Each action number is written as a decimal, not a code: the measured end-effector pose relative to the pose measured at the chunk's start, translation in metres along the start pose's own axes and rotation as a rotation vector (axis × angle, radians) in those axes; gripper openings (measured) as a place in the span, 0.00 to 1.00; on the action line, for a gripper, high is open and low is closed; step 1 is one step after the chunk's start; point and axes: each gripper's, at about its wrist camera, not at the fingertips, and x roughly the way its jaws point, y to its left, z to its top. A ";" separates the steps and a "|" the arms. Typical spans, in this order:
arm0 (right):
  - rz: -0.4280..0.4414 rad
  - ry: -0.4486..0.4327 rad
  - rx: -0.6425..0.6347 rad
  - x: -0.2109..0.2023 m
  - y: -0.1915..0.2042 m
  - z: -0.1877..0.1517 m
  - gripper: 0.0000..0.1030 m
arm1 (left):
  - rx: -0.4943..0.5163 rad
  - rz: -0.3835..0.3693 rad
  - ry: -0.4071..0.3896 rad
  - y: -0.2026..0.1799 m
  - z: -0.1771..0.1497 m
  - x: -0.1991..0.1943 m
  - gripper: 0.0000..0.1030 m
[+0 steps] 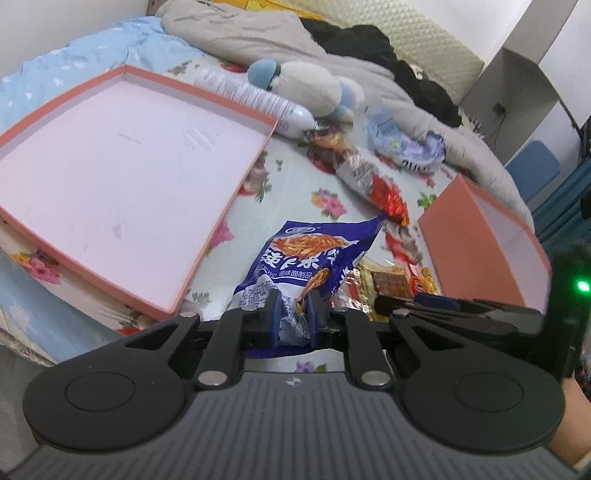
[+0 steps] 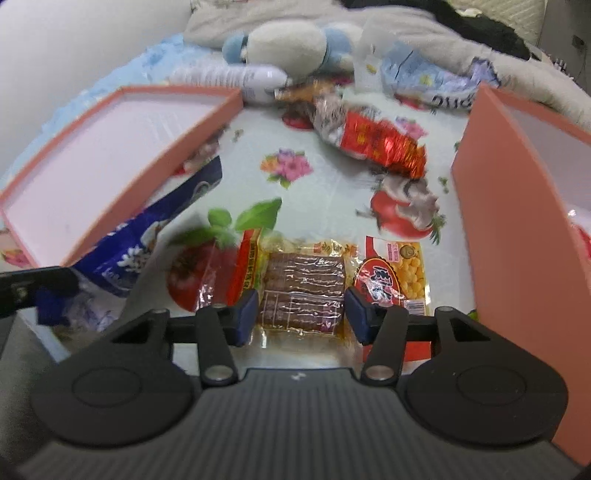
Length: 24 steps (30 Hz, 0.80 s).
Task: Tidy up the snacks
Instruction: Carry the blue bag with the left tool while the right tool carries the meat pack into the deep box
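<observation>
My left gripper (image 1: 293,312) is shut on the lower edge of a blue snack bag (image 1: 306,258), which stands up from the floral bedsheet. That blue bag (image 2: 147,236) also shows at the left of the right wrist view. My right gripper (image 2: 303,317) is open, its blue pads on either side of a clear packet of brown snack (image 2: 306,291) lying flat on the sheet. A red and yellow packet (image 2: 391,280) lies just right of it. A shallow pink box (image 1: 122,166) sits empty on the left. A deeper pink box (image 2: 517,221) stands on the right.
A red foil bag (image 2: 373,140), a crumpled blue and white wrapper (image 1: 406,144), a white spray bottle (image 1: 258,99) and a plush toy (image 1: 306,85) lie further back. Beyond them are a grey blanket (image 1: 240,33) and dark clothes. Bare floral sheet (image 2: 295,206) separates the boxes.
</observation>
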 end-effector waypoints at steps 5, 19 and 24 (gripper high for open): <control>0.010 -0.054 0.026 -0.043 -0.004 0.007 0.52 | -0.015 -0.019 -0.024 -0.008 0.011 -0.013 0.15; -0.047 -0.186 0.138 -0.162 -0.039 0.002 0.52 | 0.079 -0.172 -0.106 -0.083 0.044 -0.061 0.06; -0.128 -0.217 0.207 -0.182 -0.075 -0.005 0.52 | 0.152 -0.251 -0.102 -0.129 0.048 -0.049 0.02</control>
